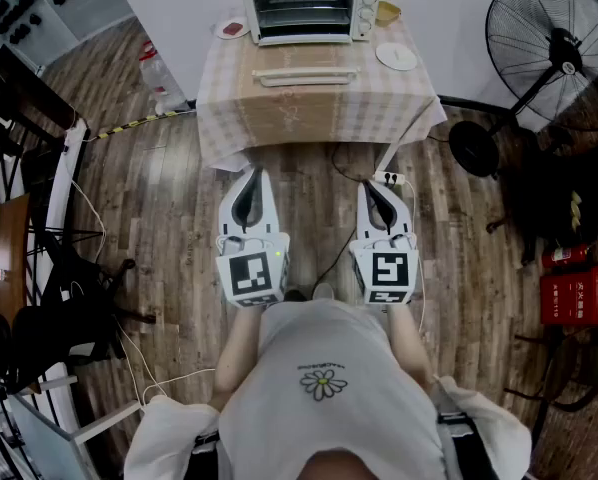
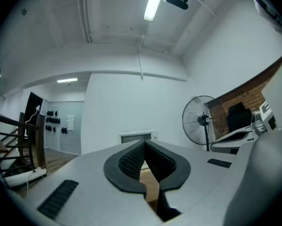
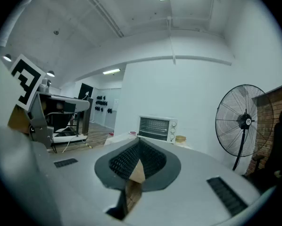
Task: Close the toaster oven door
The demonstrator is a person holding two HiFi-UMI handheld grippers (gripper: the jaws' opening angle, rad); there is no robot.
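The white toaster oven [image 1: 309, 6] stands at the back of a table with a checked cloth [image 1: 229, 98]. Its door [image 1: 305, 60] hangs open, folded down flat, with the handle [image 1: 306, 75] toward me. Both grippers hover over the wooden floor, well short of the table. My left gripper [image 1: 251, 174] and right gripper [image 1: 372, 186] are shut and hold nothing. In the right gripper view the oven [image 3: 156, 127] shows far off above the closed pads [image 3: 131, 160]. In the left gripper view the shut jaws hide most of the oven [image 2: 137, 136].
A large standing fan [image 1: 557, 43] is at the right of the table. A plate [image 1: 396, 56], a yellow bowl [image 1: 387, 12] and a small red dish [image 1: 233, 29] lie round the oven. A power strip [image 1: 391, 179] and cables lie on the floor. A red box [image 1: 576, 293] is at the right.
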